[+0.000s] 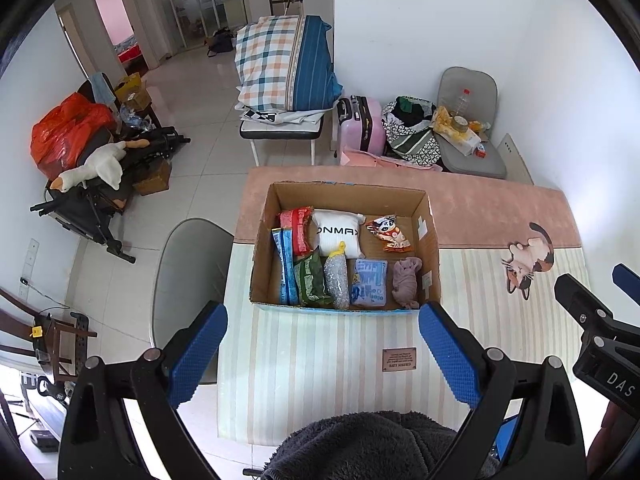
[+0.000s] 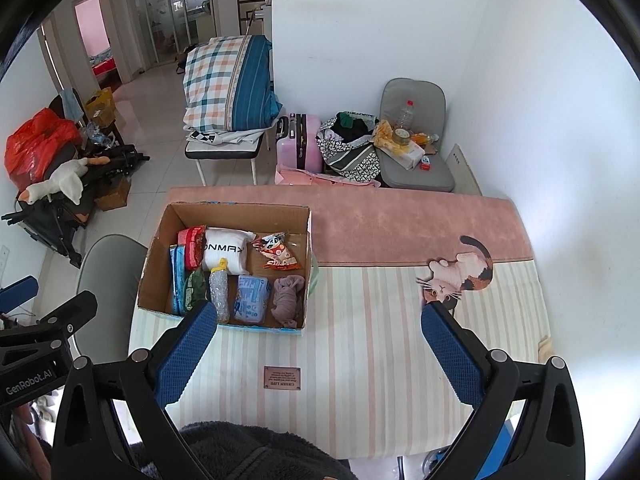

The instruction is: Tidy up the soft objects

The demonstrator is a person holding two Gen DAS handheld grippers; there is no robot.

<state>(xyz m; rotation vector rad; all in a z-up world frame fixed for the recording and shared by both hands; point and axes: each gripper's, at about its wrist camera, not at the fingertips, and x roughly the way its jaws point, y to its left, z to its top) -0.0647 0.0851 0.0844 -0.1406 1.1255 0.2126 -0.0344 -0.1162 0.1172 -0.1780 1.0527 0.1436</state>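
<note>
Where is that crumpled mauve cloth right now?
The mauve cloth lies inside the cardboard box, in its near right corner, right of the blue packet. Both views show it.

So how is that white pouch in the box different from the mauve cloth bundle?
The white pouch is smooth, printed with dark letters, and lies at the back of the cardboard box; the mauve cloth bundle is wrinkled, unprinted, and sits in the front right corner. The pouch looks larger and plumper. Both lie loose inside the box, untouched by either tool.
</note>
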